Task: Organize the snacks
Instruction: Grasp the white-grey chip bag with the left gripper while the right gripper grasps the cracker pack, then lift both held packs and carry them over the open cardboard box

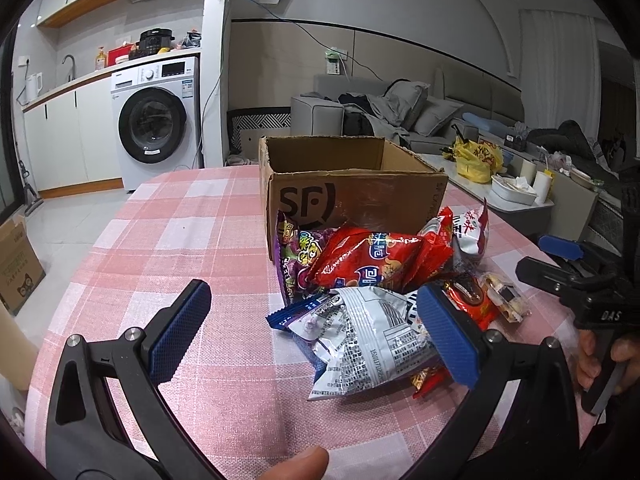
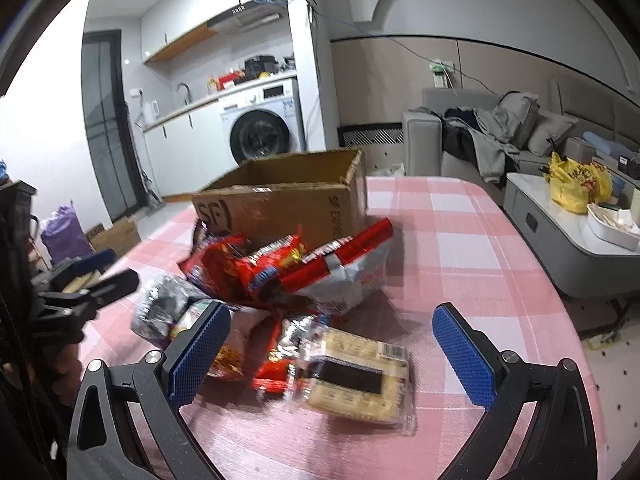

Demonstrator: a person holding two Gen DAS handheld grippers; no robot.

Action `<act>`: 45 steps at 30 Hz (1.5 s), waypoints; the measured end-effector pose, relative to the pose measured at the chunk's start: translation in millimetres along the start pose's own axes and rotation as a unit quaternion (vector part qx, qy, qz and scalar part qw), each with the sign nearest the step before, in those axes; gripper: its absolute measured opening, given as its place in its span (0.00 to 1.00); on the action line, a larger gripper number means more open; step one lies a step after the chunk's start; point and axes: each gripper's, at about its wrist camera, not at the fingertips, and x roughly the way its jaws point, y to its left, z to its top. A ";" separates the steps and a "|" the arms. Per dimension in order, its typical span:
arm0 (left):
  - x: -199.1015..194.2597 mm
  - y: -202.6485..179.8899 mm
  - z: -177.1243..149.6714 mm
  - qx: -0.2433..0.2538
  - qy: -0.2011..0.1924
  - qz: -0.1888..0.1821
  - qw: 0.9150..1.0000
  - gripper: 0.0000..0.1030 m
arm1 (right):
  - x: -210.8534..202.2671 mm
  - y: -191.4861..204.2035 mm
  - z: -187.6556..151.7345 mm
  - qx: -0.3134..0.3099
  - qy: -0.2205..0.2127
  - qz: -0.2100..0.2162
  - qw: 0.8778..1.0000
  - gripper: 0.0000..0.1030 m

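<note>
An open cardboard box (image 1: pixel 352 196) stands on the pink checked tablecloth (image 1: pixel 180 240); it also shows in the right wrist view (image 2: pixel 288 212). A pile of snack packets lies in front of it: a red bag (image 1: pixel 368 260), a purple bag (image 1: pixel 296 256), a silver bag (image 1: pixel 360 340). My left gripper (image 1: pixel 312 316) is open, above the cloth, its right finger over the silver bag. My right gripper (image 2: pixel 332 336) is open, around a clear pack of biscuits (image 2: pixel 352 380). Red and silver packets (image 2: pixel 320 276) lie behind it.
A washing machine (image 1: pixel 154 120) and kitchen counter stand at the back left. A grey sofa (image 1: pixel 400 112) and a low white table (image 2: pixel 560 224) with a yellow bag (image 2: pixel 576 184) are to the right. A cardboard box (image 1: pixel 16 260) sits on the floor at left.
</note>
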 end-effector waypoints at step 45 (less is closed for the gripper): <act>47.9 -1.2 -10.7 -0.023 0.123 -0.083 0.989 0.54 | 45.6 -23.3 -17.1 0.061 0.131 0.025 0.989 0.63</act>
